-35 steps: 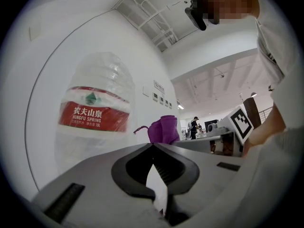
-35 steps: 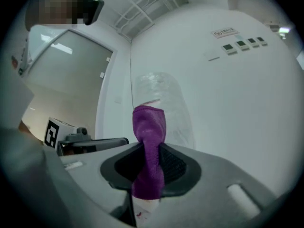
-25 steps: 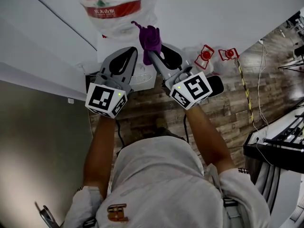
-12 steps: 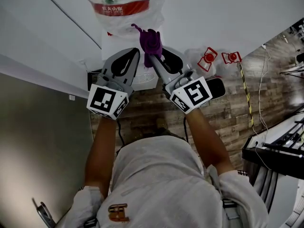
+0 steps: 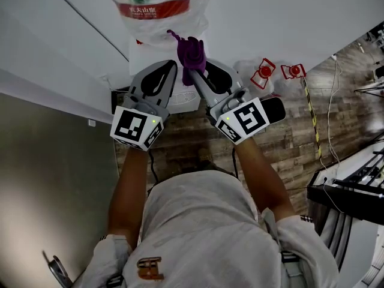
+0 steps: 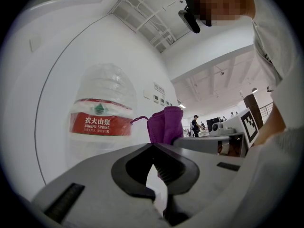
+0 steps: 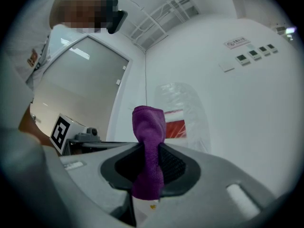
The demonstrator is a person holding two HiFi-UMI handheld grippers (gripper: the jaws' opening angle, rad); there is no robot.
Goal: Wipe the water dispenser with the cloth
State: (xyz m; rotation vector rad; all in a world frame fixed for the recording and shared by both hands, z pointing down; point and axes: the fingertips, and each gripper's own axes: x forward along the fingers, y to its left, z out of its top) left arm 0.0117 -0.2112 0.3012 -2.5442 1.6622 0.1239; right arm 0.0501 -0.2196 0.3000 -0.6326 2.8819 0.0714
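The water dispenser (image 5: 157, 53) is white and stands against the wall, with a clear bottle (image 5: 157, 8) bearing a red label on top. My right gripper (image 5: 193, 69) is shut on a purple cloth (image 5: 191, 50), which sticks up from its jaws just beside the bottle's base. The right gripper view shows the cloth (image 7: 149, 141) pinched between the jaws of the right gripper (image 7: 151, 151), with the bottle (image 7: 183, 113) behind it. My left gripper (image 5: 170, 66) is close alongside to the left. In its own view the left gripper (image 6: 153, 147) is shut with nothing held, and the cloth (image 6: 166, 125) rises beyond it.
Two red fittings (image 5: 262, 74) (image 5: 293, 71) lie on the wooden floor to the right of the dispenser. A black stand with cables (image 5: 348, 188) sits at the far right. A grey panel (image 5: 54, 179) fills the left, and a white wall (image 5: 270, 17) is behind.
Over the second, both grippers and the cloth edged slightly right and nearer the bottle. In the last half second almost nothing moved.
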